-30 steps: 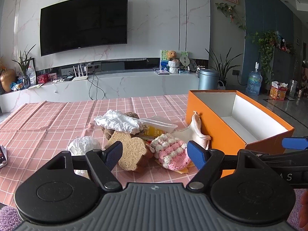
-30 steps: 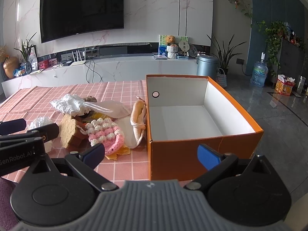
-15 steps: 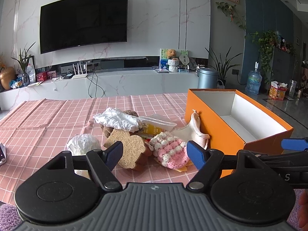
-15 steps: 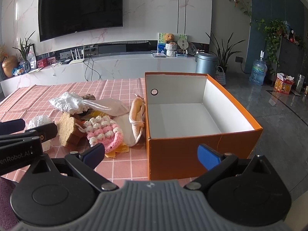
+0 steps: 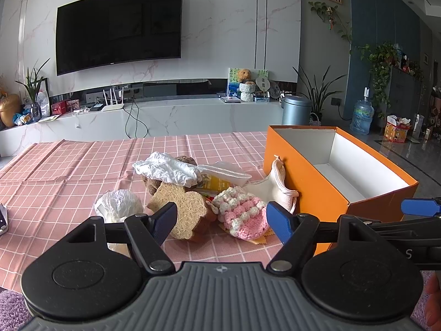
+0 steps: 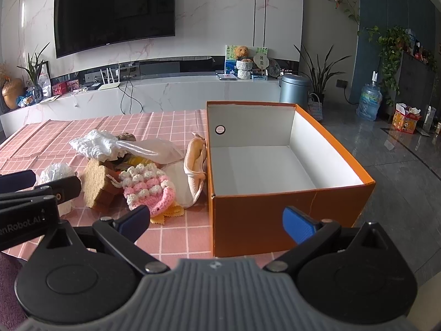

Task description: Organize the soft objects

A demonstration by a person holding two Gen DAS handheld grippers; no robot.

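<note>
A pile of soft things lies on the pink checked tablecloth (image 5: 69, 171): a pink and white crochet piece (image 5: 242, 215) (image 6: 148, 190), a tan loofah pad (image 5: 182, 209) (image 6: 96, 184), a white crumpled cloth (image 5: 165, 169) (image 6: 93, 144), a white ball of cloth (image 5: 118, 207) (image 6: 56, 172) and a cream fabric piece (image 5: 275, 187) (image 6: 195, 162) leaning on an open, empty orange box (image 5: 297, 182) (image 6: 264, 220). My left gripper (image 5: 222, 222) is open and empty, just short of the pile. My right gripper (image 6: 216, 220) is open and empty in front of the box.
A clear plastic bag (image 6: 154, 151) and a yellow cloth (image 6: 168, 212) lie in the pile. A phone's corner (image 5: 2, 218) shows at the table's left edge. A white TV bench (image 5: 165, 115) stands behind the table. Floor lies to the right of the box.
Both grippers have drifted slightly forward and up; the pile and box appear a little lower and closer. Nothing was taken hold of.
</note>
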